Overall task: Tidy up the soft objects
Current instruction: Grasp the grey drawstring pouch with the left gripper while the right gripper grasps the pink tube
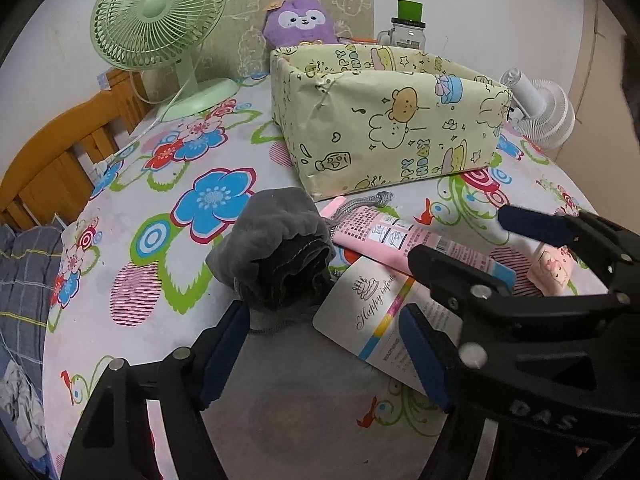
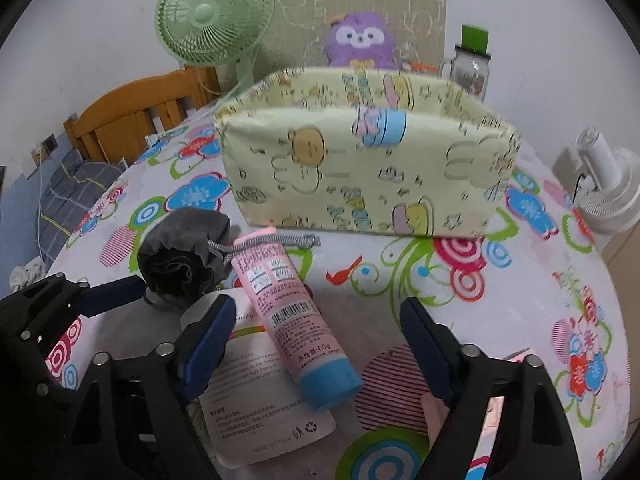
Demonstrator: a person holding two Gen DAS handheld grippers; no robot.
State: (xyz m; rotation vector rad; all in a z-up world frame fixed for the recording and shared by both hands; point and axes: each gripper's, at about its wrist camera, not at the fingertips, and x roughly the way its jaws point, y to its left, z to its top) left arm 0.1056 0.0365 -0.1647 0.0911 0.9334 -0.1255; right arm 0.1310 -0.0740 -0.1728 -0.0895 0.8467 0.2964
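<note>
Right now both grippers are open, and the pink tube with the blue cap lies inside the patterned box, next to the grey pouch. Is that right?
Not quite. The pink tube lies on the floral tablecloth in front of the patterned box, not inside it, as the right wrist view shows. It is next to the grey pouch, and the left gripper and right gripper are open.

Right wrist view. The right gripper [image 2: 316,354], blue-padded jaws apart, hovers over a pink squeeze tube with a blue cap [image 2: 294,320]. The tube lies across a white printed sachet [image 2: 264,412] on the flower-patterned tablecloth [image 2: 500,320]. A grey velvet drawstring pouch [image 2: 182,254] sits just left of the tube, touching it. The left gripper [image 2: 132,302], also spread, reaches toward the pouch. A pale yellow cartoon-printed open box [image 2: 360,176] stands nearer the table's far edge.
</note>
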